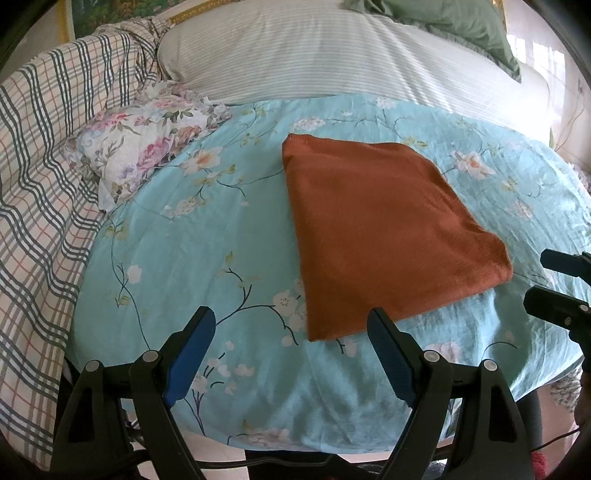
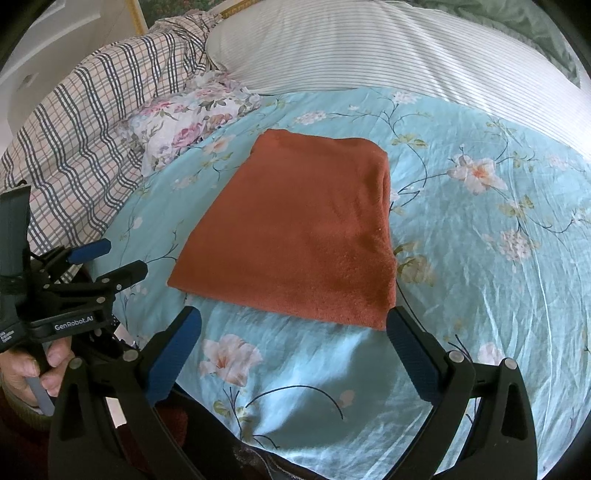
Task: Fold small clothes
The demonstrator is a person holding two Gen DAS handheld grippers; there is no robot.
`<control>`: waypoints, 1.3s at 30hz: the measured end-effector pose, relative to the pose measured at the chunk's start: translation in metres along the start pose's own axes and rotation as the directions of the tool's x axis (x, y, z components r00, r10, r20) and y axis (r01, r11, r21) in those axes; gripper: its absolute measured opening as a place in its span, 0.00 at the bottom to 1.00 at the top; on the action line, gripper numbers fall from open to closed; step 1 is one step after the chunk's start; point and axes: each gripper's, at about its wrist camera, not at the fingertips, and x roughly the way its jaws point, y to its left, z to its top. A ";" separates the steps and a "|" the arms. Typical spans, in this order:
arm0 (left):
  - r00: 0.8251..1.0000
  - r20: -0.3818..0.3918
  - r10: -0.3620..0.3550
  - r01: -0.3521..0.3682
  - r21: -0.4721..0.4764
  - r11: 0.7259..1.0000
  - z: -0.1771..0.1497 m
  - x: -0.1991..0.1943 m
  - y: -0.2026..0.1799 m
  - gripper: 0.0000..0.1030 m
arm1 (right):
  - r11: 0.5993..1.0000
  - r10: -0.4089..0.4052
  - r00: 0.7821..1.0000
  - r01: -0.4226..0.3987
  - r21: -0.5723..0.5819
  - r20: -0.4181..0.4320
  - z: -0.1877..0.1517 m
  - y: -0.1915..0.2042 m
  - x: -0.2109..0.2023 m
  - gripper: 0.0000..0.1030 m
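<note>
A rust-orange cloth (image 1: 380,229) lies folded flat in a rough rectangle on the light blue floral sheet (image 1: 207,251). It also shows in the right wrist view (image 2: 299,229). My left gripper (image 1: 291,325) is open and empty, just short of the cloth's near left corner. My right gripper (image 2: 295,325) is open and empty, just short of the cloth's near edge, its right finger (image 2: 406,339) beside the near right corner. Each gripper shows in the other's view: the right at the right edge (image 1: 554,284), the left at the left edge (image 2: 107,262).
A floral-print piece (image 1: 144,140) lies bunched at the far left of the sheet. A plaid blanket (image 1: 44,177) is heaped along the left. A striped white pillow (image 1: 314,48) and a green cloth (image 1: 461,22) lie behind. The sheet's near edge drops off below the grippers.
</note>
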 end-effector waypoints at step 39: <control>1.000 0.001 -0.009 0.009 -0.003 1.000 0.002 -0.001 -0.001 0.82 | 1.000 0.003 1.000 -0.003 -0.002 -0.001 0.000 0.004 0.002 0.97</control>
